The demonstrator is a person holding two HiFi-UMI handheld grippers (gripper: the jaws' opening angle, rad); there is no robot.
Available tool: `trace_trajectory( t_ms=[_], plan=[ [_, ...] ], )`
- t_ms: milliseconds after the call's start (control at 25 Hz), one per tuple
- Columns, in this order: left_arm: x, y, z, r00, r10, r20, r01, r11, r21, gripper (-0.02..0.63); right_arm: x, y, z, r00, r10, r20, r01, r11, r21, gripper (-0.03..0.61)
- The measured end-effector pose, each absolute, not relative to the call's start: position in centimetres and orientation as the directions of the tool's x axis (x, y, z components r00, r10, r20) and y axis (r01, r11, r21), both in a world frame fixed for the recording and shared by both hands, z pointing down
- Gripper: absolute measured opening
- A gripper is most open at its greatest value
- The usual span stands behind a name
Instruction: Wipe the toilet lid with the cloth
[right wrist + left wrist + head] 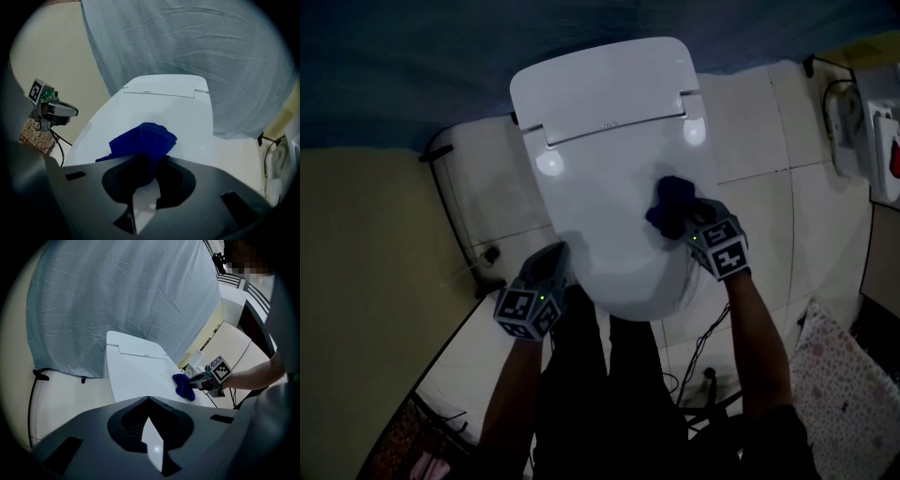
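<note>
The closed white plastic toilet lid (600, 202) lies flat, its hinge end at the far side; a crumpled deep-blue cloth (673, 204) sits on its right half, close to the right rim; the right tongs (145, 171) pinch the near edge of that cloth, which bunches up between and ahead of the two dark tips and rests on the lid. The left tongs (553, 255) hang by the lid's front left rim, pressed together with nothing between them; whether they touch the rim cannot be told. Each tool carries a cube with square black-and-white markers; a forearm reaches out to each from below in the head view. A pale grey-blue sheet (126, 296) hangs behind the toilet; white floor tiles (759, 122) surround it; black cables (705, 352) trail on the floor near the person's legs.
</note>
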State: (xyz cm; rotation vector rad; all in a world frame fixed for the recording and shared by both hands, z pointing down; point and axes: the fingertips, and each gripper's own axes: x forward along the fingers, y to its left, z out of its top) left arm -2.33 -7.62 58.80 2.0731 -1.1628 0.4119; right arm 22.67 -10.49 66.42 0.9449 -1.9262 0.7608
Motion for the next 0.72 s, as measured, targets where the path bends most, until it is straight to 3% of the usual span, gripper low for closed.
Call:
trace_trajectory(
  t_ms=[320, 720],
  plan=[
    [0.0, -7.1, 58.8, 0.555, -0.593, 0.583, -0.830, -0.352, 0.431, -0.009, 29.7, -9.7, 66.6, -0.274, -0.366, 0.889, -0.897, 0.430, -0.100, 0.063],
    [-2.6, -5.6, 59.0, 0.521, -0.624, 0.582, -0.848, -0.303, 0.434, -0.009, 31.3, -9.6, 65.5, -0.077, -0.401, 0.913, -0.889, 0.441, 0.119, 0.061]
  ],
)
